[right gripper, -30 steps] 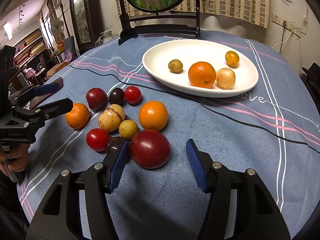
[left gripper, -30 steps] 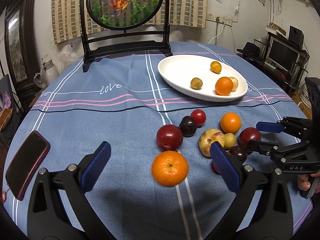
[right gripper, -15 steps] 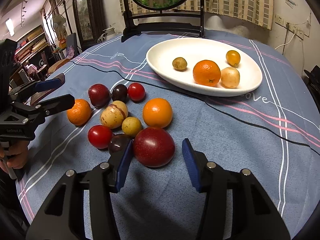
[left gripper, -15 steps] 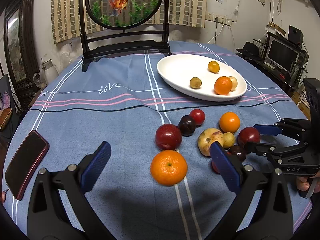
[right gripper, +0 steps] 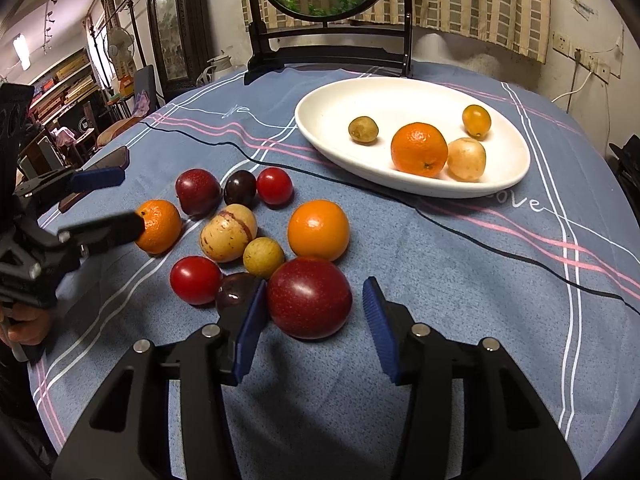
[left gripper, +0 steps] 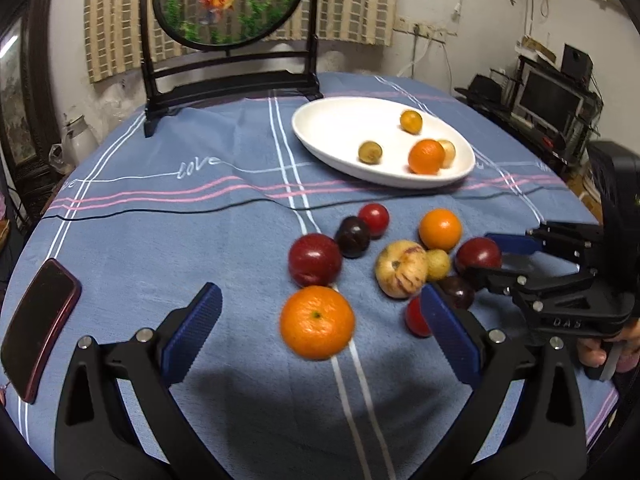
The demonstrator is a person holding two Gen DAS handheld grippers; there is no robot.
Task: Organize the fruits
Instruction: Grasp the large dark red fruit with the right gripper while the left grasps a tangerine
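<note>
Several fruits lie in a cluster on the blue cloth. My left gripper (left gripper: 320, 328) is open, its jaws either side of a mandarin (left gripper: 317, 322). My right gripper (right gripper: 314, 320) is open, its jaws around a big dark red plum (right gripper: 309, 297) without touching it. Around it lie an orange (right gripper: 318, 229), a small yellow fruit (right gripper: 263, 257), a speckled tan fruit (right gripper: 228, 232), a red tomato (right gripper: 195, 280) and a dark plum (right gripper: 236, 294). The white oval plate (right gripper: 340, 100) holds an orange (right gripper: 419, 149) and three small fruits.
A framed round goldfish screen (left gripper: 228, 4) stands at the table's far side. A phone (left gripper: 38, 316) lies at the left edge. A thin black cable (right gripper: 460, 236) crosses the cloth in front of the plate. Furniture and a monitor (left gripper: 550, 100) stand beyond the table.
My right gripper has moved forward so the big red plum sits between its jaws, which have narrowed a little. My left gripper has edged closer to the mandarin.
</note>
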